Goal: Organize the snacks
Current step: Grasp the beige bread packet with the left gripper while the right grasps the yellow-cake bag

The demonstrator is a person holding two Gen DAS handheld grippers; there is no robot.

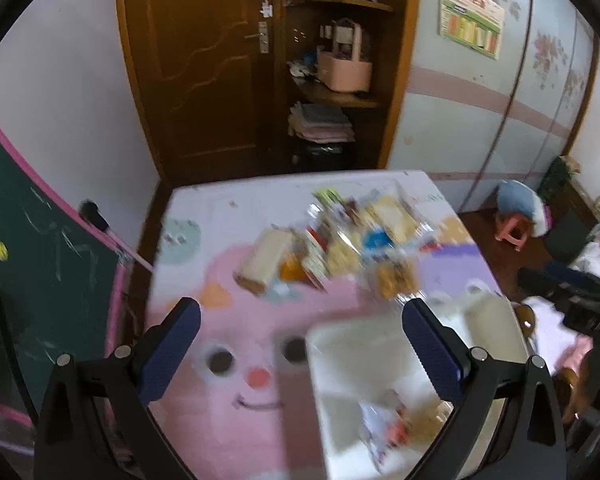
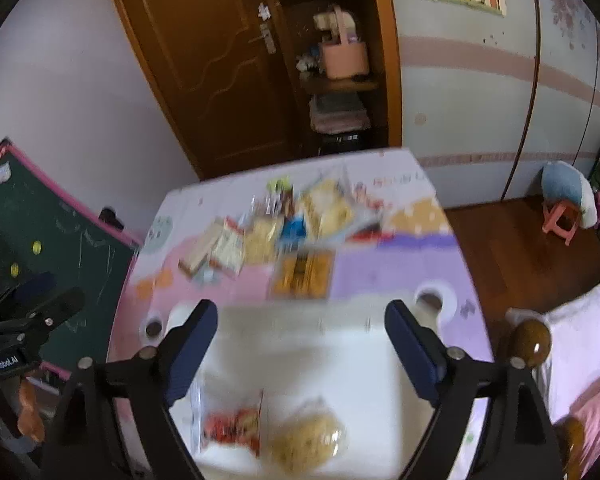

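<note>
A pile of packaged snacks (image 1: 340, 244) lies at the far middle of a small table with a pink cartoon cover (image 1: 228, 420); it also shows in the right wrist view (image 2: 284, 232). A white bin (image 1: 340, 360) stands at the table's near right. In the right wrist view the bin (image 2: 320, 344) holds a red-orange packet (image 2: 230, 424) and a clear bag of yellow snacks (image 2: 308, 436). My left gripper (image 1: 302, 320) is open and empty above the near table. My right gripper (image 2: 300, 320) is open and empty above the bin. Both views are blurred.
A green chalkboard (image 1: 40, 248) leans left of the table. A wooden door (image 1: 204, 60) and shelves (image 1: 332, 92) stand behind. A pink stool (image 2: 560, 218) sits on the floor at right. A bed (image 2: 580, 344) borders the table's right.
</note>
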